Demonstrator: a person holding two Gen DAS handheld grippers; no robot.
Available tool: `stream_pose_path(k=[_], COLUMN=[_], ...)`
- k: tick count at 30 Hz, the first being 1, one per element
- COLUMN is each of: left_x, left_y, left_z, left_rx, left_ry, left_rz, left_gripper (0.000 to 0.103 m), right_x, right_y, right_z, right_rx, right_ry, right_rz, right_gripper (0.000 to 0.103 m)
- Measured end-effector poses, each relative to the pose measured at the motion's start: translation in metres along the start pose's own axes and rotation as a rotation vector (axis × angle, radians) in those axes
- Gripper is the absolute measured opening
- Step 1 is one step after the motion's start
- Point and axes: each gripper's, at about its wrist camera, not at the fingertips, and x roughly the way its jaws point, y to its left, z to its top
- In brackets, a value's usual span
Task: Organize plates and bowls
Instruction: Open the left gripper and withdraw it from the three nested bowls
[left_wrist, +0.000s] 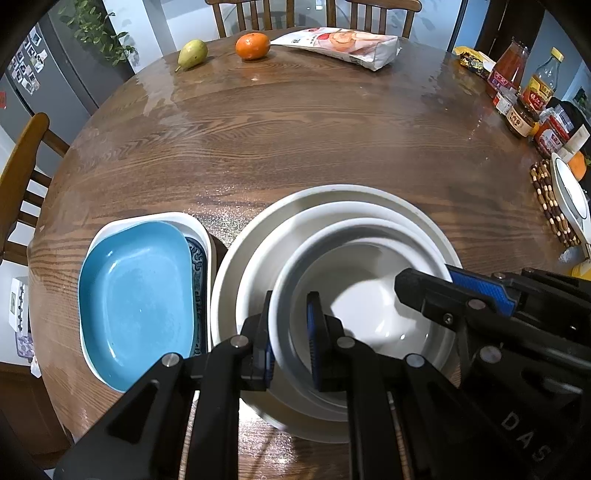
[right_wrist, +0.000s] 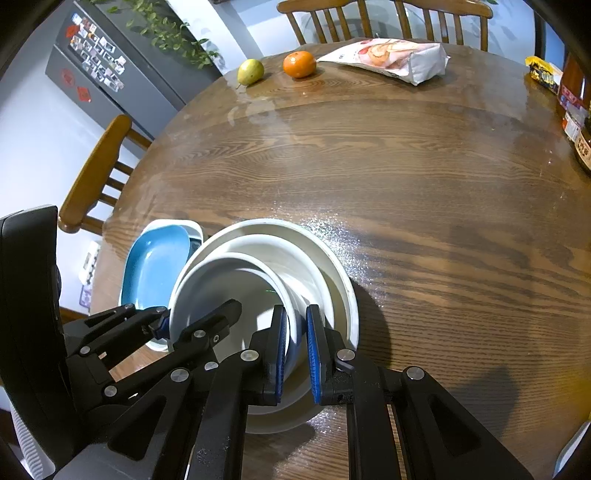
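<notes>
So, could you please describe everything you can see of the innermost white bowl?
The innermost white bowl is round, glossy, ceramic-looking and seems empty. It sits upright, nested as the top of a stack of white bowls on the wooden table, beside a blue dish. The left gripper and right gripper each clamp its rim, on opposite sides.

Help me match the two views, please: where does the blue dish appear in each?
Left wrist: blue dish lower left, beside the stacked white bowls.
Right wrist: blue dish left of centre, partly behind the bowls.
Shared landmark: the orange at the table's far edge.
</notes>
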Motion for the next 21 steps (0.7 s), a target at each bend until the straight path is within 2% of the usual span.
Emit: stream_pose_path(k=[21], left_x=[0.0007], left_y=[-0.0028], left_z=[-0.0008], left_rx=[0.036], left_ry=[-0.01], left_rz=[0.0], left_gripper=[0.012], right_x=[0.0004], right_y=[0.0054], right_z=[0.0005], right_rx=[-0.006], right_ry=[0.0], right_rz=[-0.036], right_gripper=[0.014])
